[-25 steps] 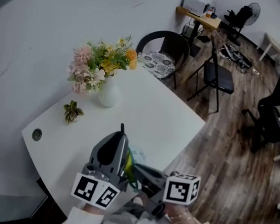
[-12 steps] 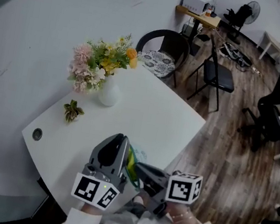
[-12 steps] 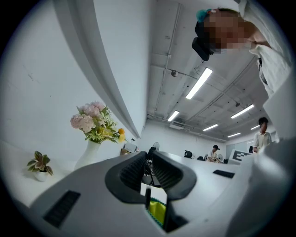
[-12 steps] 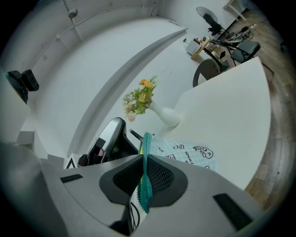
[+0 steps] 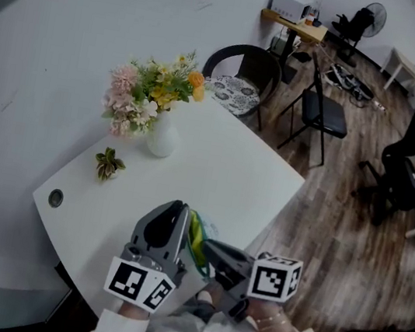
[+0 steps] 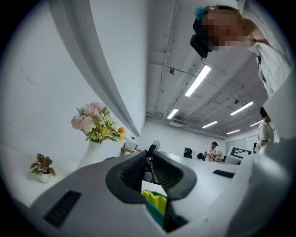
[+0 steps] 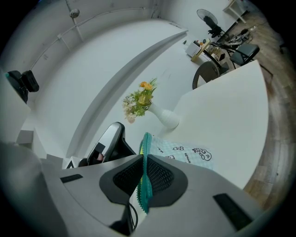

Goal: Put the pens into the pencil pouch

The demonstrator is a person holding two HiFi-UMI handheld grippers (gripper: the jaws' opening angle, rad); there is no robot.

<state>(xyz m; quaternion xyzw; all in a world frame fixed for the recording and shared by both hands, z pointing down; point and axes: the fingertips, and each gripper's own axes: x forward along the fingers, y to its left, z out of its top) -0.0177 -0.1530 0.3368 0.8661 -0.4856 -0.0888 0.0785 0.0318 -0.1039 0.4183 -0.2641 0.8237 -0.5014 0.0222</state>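
We pinch pencil pouch (image 7: 185,155) mouth, fingers nearly closed: left gripper (image 6: 151,157) on yellow lining (image 6: 155,201), right gripper (image 7: 144,159) on teal zipper (image 7: 146,143). Next: likely zip.

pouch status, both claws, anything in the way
Right claw shut on pouch zip edge. Left claw nearly closed, pouch lining between jaws, grip unclear. Vase stands far off, nothing blocking.

white table (image 5: 237,174), flower vase (image 5: 161,139), small potted plant (image 5: 108,163)
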